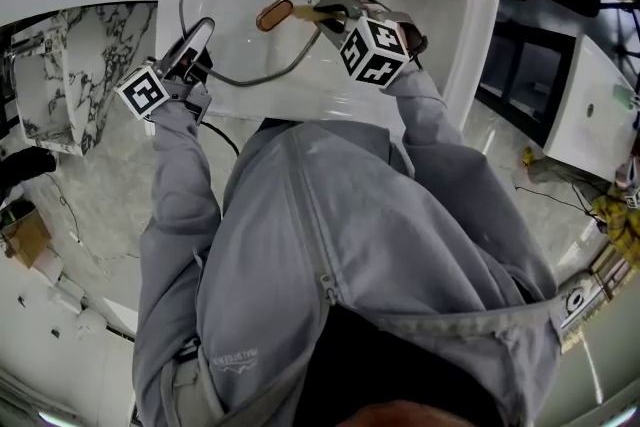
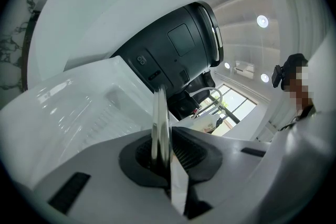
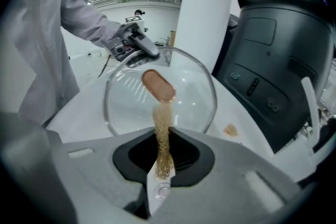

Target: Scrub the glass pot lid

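White sink [image 1: 445, 45]: left tool [image 1: 198, 40] pinches glass lid [image 1: 240, 45] rim, right tool [image 1: 333, 11] pinches tan scourer [image 3: 163, 139]. Hold rim firm; scrub around knob [image 1: 274, 15].

1. Person's left gripper [image 1: 203, 33]: at 10 o'clock from the torso, pointing to 1 o'clock. The jaws are nearly together, pinching the glass lid [image 2: 159, 118] at its rim.
2. Person's right gripper [image 1: 328, 13]: at 1 o'clock, pointing to 10 o'clock. The jaws are clamped on the tan mesh scrubber [image 3: 163, 136].
3. Grey-sleeved arms [image 1: 175, 205]: both are reaching forward, elbows bent.
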### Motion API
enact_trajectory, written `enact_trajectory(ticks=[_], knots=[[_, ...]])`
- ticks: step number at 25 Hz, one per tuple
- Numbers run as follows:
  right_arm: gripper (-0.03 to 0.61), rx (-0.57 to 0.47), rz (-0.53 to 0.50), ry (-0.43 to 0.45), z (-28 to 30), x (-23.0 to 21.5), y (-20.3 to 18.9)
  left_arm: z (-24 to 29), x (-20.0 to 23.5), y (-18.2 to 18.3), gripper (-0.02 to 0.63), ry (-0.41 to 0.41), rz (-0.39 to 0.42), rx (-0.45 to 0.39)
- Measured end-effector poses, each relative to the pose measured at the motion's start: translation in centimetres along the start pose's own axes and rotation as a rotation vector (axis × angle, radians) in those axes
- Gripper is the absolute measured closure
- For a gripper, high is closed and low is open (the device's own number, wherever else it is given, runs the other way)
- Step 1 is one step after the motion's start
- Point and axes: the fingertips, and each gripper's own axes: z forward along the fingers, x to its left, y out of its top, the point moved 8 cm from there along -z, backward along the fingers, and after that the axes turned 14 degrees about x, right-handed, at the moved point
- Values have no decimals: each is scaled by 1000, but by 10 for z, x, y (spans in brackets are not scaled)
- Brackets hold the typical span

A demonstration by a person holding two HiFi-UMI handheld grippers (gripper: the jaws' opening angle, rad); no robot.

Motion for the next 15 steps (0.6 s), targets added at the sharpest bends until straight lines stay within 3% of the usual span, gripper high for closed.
enact_trajectory(ticks=[7, 15], knots=[[540, -27, 64, -156, 8, -61, 1, 0, -4, 4, 581, 28, 55, 9], [540, -74, 39, -257, 37, -82, 13, 1, -11, 7, 574, 53, 145, 15]])
